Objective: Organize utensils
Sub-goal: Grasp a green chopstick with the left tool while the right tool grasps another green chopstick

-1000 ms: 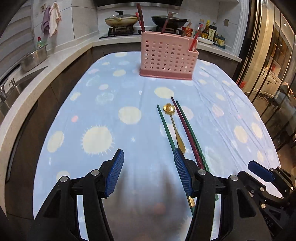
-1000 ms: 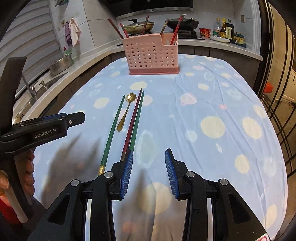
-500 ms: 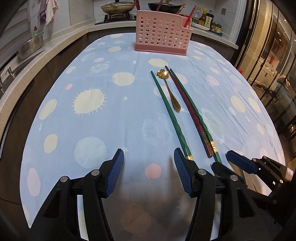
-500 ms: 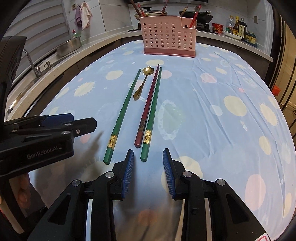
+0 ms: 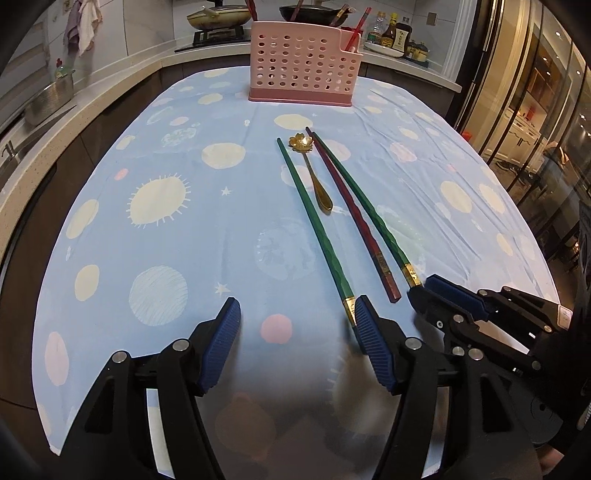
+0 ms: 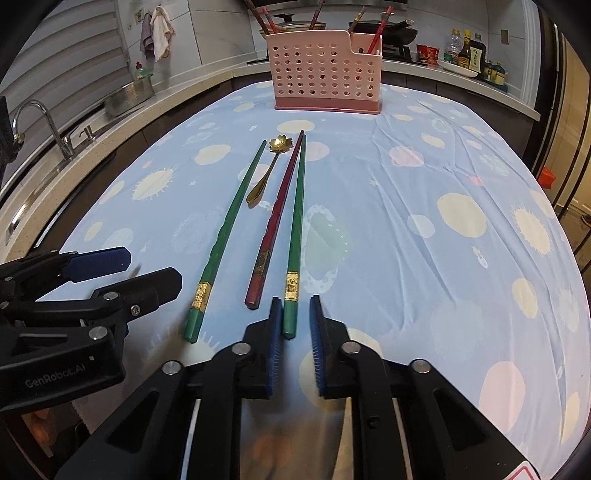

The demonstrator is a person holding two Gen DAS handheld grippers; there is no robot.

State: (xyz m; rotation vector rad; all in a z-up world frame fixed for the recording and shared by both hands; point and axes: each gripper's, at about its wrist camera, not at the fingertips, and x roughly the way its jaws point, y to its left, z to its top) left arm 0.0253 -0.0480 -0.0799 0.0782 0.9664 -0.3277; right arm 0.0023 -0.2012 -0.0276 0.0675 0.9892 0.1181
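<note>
Two green chopsticks, a dark red chopstick [image 6: 275, 218] and a gold flower spoon [image 6: 264, 177] lie side by side on the blue cloth, pointing at the pink holder [image 6: 327, 74]. My right gripper [image 6: 294, 299] is closing around the near end of the right green chopstick [image 6: 297, 218]. Its left pad sits against the stick, while a gap shows at the right pad. My left gripper [image 5: 295, 306] is opening with only cloth between its fingers. Its right finger lies beside the gold-banded end of the left green chopstick [image 5: 314, 218].
The holder stands at the table's far end with several chopsticks upright in it. A counter with a sink and tap [image 6: 55, 129] runs along the left. Pans [image 5: 218, 16] and bottles [image 5: 399, 35] sit behind the table. Glass doors close off the right.
Both grippers drew back and sank to the chopsticks' near ends. The right jaws narrowed around the right green chopstick's end. The left jaws spread slightly.
</note>
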